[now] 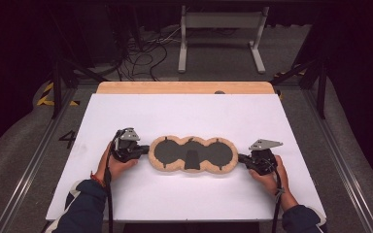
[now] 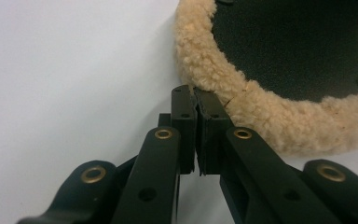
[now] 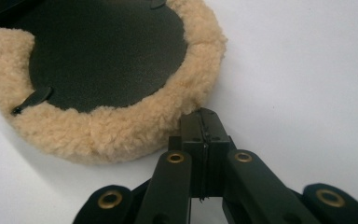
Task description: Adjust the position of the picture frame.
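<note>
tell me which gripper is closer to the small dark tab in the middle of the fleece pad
Left, by a little. The left gripper meets the fleece pad at its left end; the right gripper is at its right end, and the dark tab lies slightly left of centre.

Three-lobed tan fleece mat [image 1: 193, 154], black inserts, flat mid-table

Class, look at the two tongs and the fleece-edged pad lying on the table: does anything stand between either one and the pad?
Nothing visible does. The left tongs and the right tongs, both shut, sit right at the fleece rim of the pad, one at each end.
</note>
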A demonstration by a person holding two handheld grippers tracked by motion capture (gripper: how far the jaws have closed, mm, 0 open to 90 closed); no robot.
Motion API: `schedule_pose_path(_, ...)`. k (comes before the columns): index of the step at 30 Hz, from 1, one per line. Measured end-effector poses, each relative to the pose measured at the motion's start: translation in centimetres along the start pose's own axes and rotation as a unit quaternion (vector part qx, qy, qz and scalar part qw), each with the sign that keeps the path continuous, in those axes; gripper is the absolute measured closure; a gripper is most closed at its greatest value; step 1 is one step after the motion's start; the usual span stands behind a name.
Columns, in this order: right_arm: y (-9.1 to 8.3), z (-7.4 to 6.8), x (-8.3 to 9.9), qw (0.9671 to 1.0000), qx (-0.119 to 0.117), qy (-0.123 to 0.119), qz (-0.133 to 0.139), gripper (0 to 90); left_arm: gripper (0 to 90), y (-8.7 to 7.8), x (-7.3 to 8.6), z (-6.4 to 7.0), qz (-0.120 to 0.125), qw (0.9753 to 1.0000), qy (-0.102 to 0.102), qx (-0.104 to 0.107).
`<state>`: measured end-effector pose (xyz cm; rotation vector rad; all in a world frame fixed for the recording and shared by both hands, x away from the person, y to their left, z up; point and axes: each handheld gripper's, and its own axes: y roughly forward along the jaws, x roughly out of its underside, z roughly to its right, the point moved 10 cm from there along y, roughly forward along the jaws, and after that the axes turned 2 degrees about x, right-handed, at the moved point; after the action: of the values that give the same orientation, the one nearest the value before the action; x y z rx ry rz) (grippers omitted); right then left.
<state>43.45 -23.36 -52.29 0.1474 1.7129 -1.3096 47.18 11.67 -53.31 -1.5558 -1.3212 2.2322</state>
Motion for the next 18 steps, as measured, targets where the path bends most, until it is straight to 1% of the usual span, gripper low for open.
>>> schedule_pose_path(3, 0.0, 0.0, 0.0, 1.0, -0.002, 0.002, 0.002, 90.0, 87.3, 0.0, 0.0, 0.0, 0.001, 1.0, 0.006, -0.002)
schedule_pose_path(6, 0.0, 0.0, 0.0, 1.0, -0.003, 0.001, 0.002, 90.0, 87.3, 0.0, 0.0, 0.0, 0.001, 1.0, 0.005, 0.0)
schedule_pose_path(8, 0.0, 0.0, 0.0, 1.0, -0.003, 0.002, 0.003, 90.0, 86.7, 0.0, 0.0, -0.1, 0.002, 1.0, 0.008, 0.0)
schedule_pose_path(10, 0.0, 0.0, 0.0, 1.0, -0.003, 0.0, 0.004, 90.0, 83.9, 0.0, 0.0, -0.2, 0.003, 1.0, 0.006, -0.007)
schedule_pose_path(12, -0.1, 0.1, 0.0, 1.0, 0.001, -0.005, 0.004, 86.3, 79.2, -0.2, 0.0, -0.4, 0.001, 0.9998, 0.008, -0.017)
schedule_pose_path(13, -0.1, 0.3, 0.0, 1.0, 0.003, -0.008, 0.004, 86.5, 77.8, -0.3, 0.0, -0.4, 0.001, 0.9997, 0.016, -0.017)
schedule_pose_path(14, -0.1, 0.3, 0.1, 1.0, 0.001, -0.008, 0.004, 86.7, 77.1, -0.3, 0.0, -0.4, 0.001, 0.9997, 0.016, -0.017)
schedule_pose_path(15, -0.2, 0.4, 0.1, 0.9999, 0.004, -0.01, 0.005, 86.7, 75.4, -0.7, 0.0, -0.4, 0.005, 0.9997, 0.013, -0.021)
schedule_pose_path(16, -0.2, 0.4, 0.0, 0.9999, 0.008, -0.011, 0.006, 86.6, 73.7, -1.0, -0.1, -0.5, 0.01, 0.9995, 0.015, -0.025)
schedule_pose_path(18, -0.5, 0.5, -0.2, 0.9999, 0.006, -0.008, 0.013, 85.5, 72.4, -1.7, -0.3, -0.4, 0.024, 0.9992, 0.023, -0.024)
